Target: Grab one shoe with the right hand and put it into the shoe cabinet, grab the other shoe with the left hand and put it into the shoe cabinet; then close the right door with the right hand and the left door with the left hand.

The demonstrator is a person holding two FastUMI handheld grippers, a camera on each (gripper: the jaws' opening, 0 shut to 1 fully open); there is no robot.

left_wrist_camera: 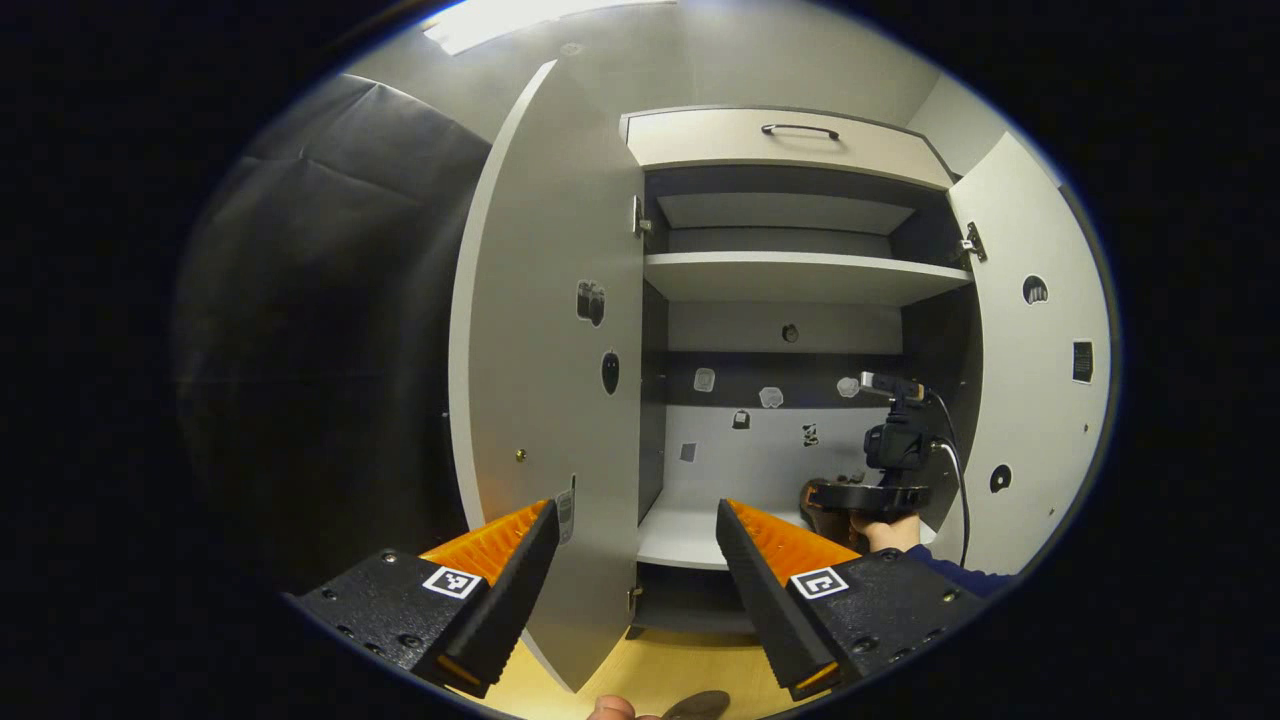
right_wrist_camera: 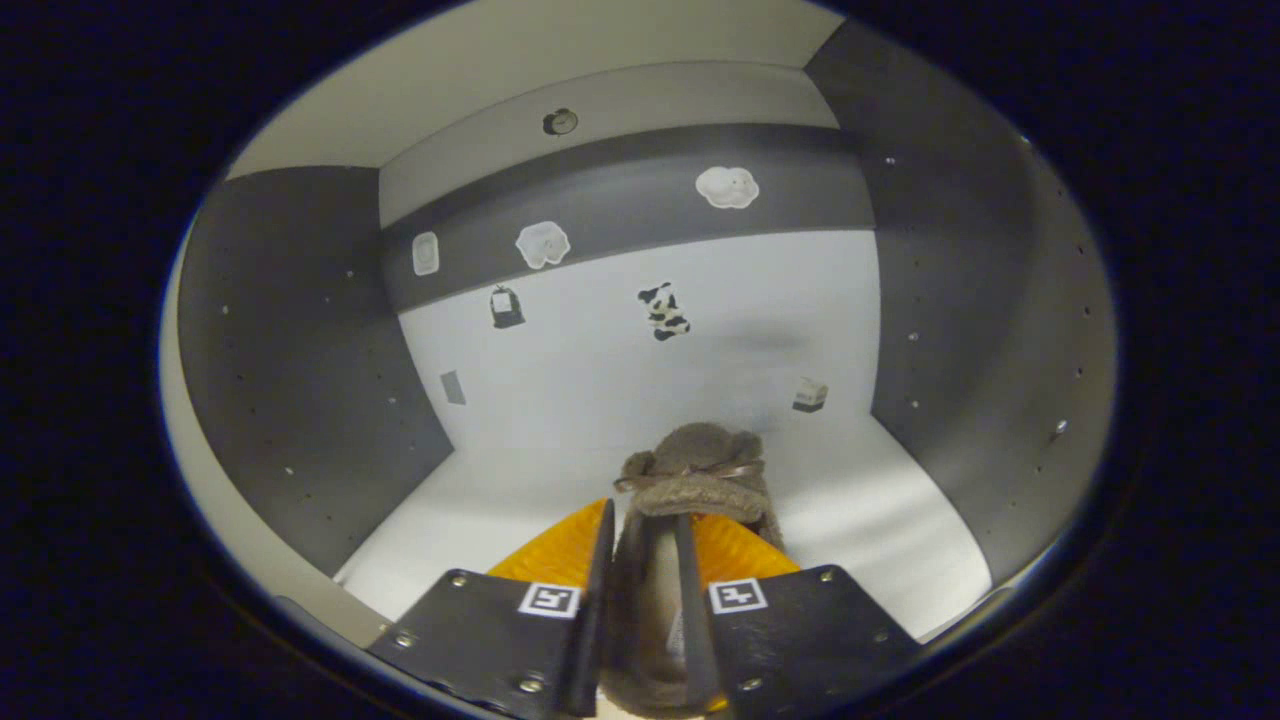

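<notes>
A brown fuzzy shoe with a small bow is pinched at its heel by my right gripper, which is shut on it. The shoe hangs toe-forward just over the white lower shelf inside the shoe cabinet. In the left gripper view, the right gripper and the hand holding it sit at the right of that shelf, with a bit of the shoe showing. My left gripper is open in front of the cabinet and holds nothing. A dark rounded thing lies at the bottom edge.
Both cabinet doors stand wide open: the left door close ahead of my left gripper, the right door beyond. An upper shelf and a drawer with a handle lie above. The floor is wooden.
</notes>
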